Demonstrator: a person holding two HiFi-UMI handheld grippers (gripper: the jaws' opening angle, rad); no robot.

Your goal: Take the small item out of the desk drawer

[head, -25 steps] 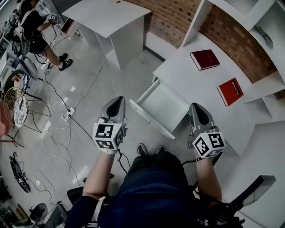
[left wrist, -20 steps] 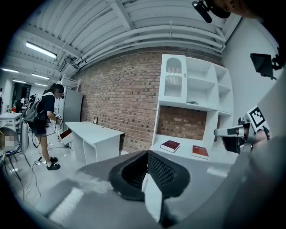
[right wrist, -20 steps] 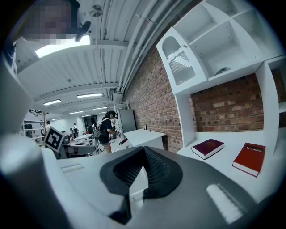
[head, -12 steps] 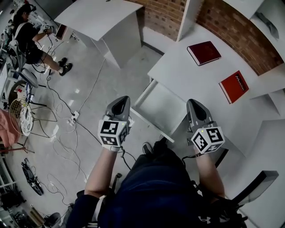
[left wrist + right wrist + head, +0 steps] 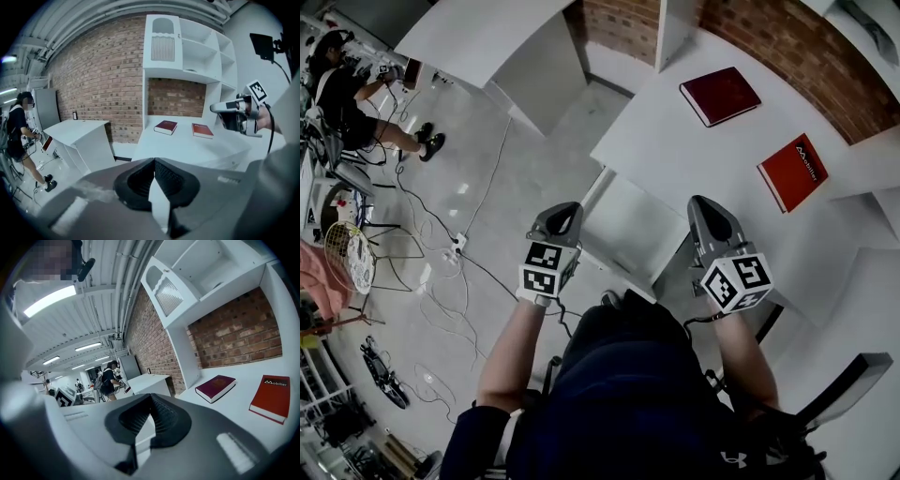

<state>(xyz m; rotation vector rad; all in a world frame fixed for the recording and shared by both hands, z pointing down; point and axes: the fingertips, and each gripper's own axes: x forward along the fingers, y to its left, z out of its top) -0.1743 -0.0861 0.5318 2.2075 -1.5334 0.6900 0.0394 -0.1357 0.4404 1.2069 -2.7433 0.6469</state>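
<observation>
White desk [image 5: 675, 141], with its drawer [image 5: 628, 230] pulled out toward the person. The part of the drawer floor that shows is bare white. No small item can be made out in any view, and the near end of the drawer is hidden behind the grippers and the person's body.

Left gripper [image 5: 153, 163]: pads pressed together, nothing between them. Right gripper [image 5: 151, 398]: likewise closed and empty.

Change noted: against the pictures of a second ago, the person has drawn closer to the desk. The drawer, which then lay ahead of both grippers, now sits between them, the left gripper at its outer side and the right gripper at the side under the desk top. The drawer is as far out as it was.

Assessment: the opening step appears done and the pick not yet begun. Either gripper must spread its jaws before it can take anything, and the item must first be found in the drawer's hidden part.

A dark red book [image 5: 719, 95] and a red book [image 5: 792, 172] lie untouched on the desk.
</observation>
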